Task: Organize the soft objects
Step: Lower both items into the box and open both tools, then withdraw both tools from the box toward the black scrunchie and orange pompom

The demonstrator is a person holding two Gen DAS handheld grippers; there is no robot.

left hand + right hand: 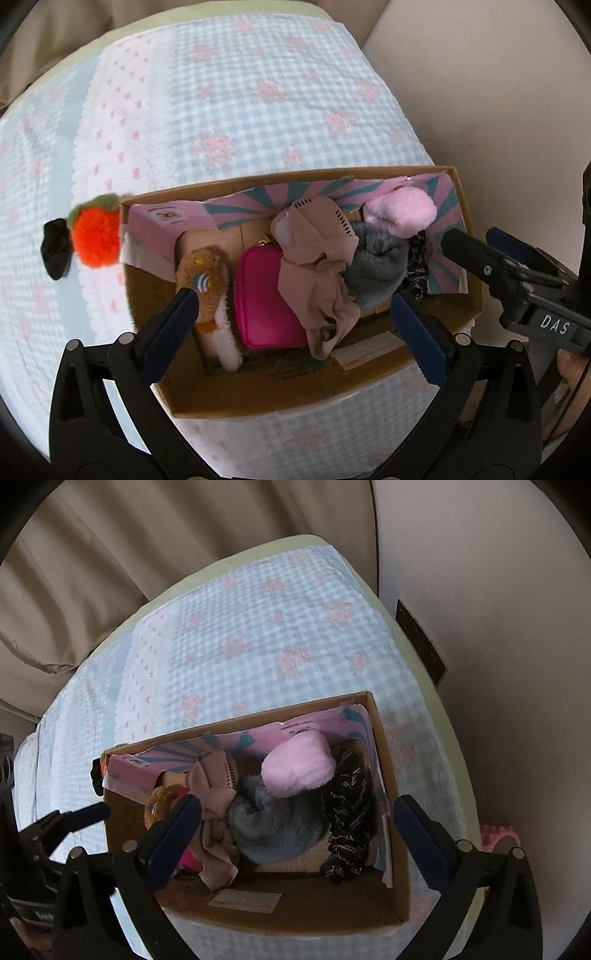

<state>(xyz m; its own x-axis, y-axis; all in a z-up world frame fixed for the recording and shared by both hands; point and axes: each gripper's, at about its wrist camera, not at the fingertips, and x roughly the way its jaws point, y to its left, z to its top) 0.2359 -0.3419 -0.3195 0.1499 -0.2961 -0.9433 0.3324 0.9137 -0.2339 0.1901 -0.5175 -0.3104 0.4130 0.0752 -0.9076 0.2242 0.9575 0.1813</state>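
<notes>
On the bed (236, 110), the cardboard box (258, 391) held a pink pouch (266, 295), beige garment (317, 266), grey plush (376, 266) and pink plush (399, 214). An orange plush (96, 236) lay just outside its left wall. Above it, the left gripper (295, 317) and right gripper (299, 830) both had fingers spread, holding nothing.

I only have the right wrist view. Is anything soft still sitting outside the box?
Observer: Yes, an orange pom-pom lies on the blanket beside the left end of the box.
Operator: Anything else out there?
Observer: A small black item lies right next to it, on the side away from the box.
Operator: What's the pink sliver under the beige cloth?
Observer: A magenta zip pouch, inside the box.
</notes>
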